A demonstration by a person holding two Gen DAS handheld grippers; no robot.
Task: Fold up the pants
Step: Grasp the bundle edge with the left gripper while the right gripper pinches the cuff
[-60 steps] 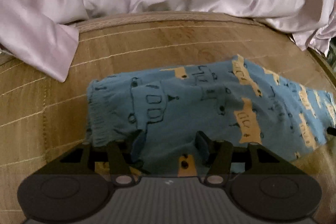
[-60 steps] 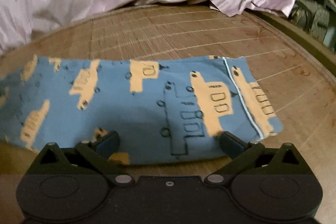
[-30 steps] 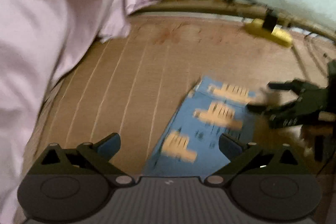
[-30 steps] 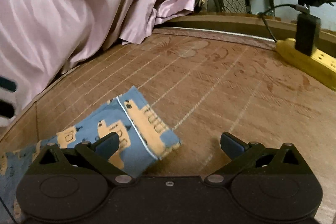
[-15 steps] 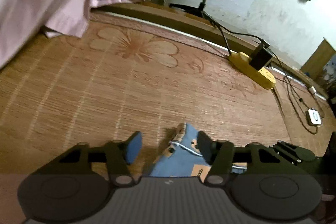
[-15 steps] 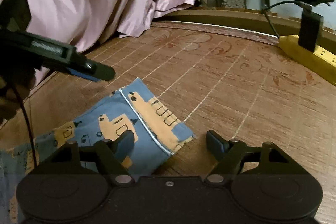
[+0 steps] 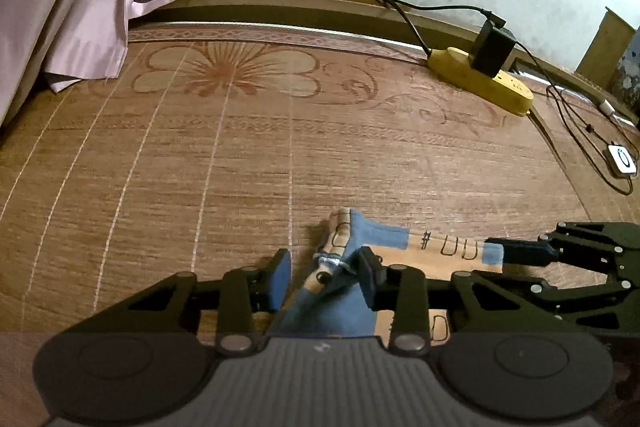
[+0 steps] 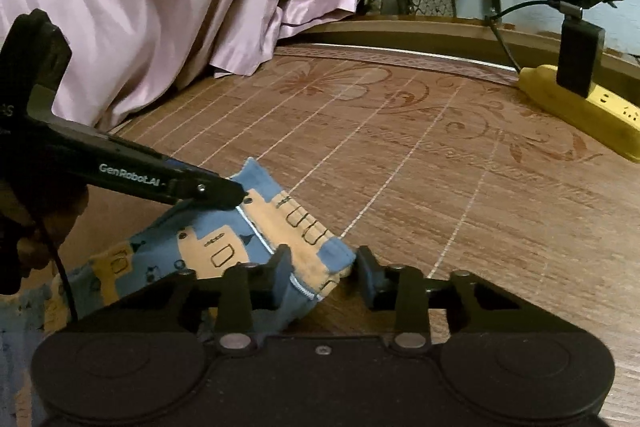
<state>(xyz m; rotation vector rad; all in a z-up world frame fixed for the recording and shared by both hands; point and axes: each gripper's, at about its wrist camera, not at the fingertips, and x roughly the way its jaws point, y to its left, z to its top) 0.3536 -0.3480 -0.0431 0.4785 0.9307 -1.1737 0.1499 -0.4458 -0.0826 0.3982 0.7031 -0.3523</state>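
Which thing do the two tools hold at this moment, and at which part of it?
Both sit at one end hem of the blue cotton pants with orange prints: left tool at one corner, right tool at the other. Jaws look not fully closed, so a firm hold is uncertain.

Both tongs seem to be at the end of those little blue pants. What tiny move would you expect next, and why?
Probably closing both tongs fully on the cloth. The left tongs and right tongs each straddle a corner of the blue pants at one end, but their jaws stand apart, so nothing looks pinched yet. A firm grip would be needed before lifting that end over.
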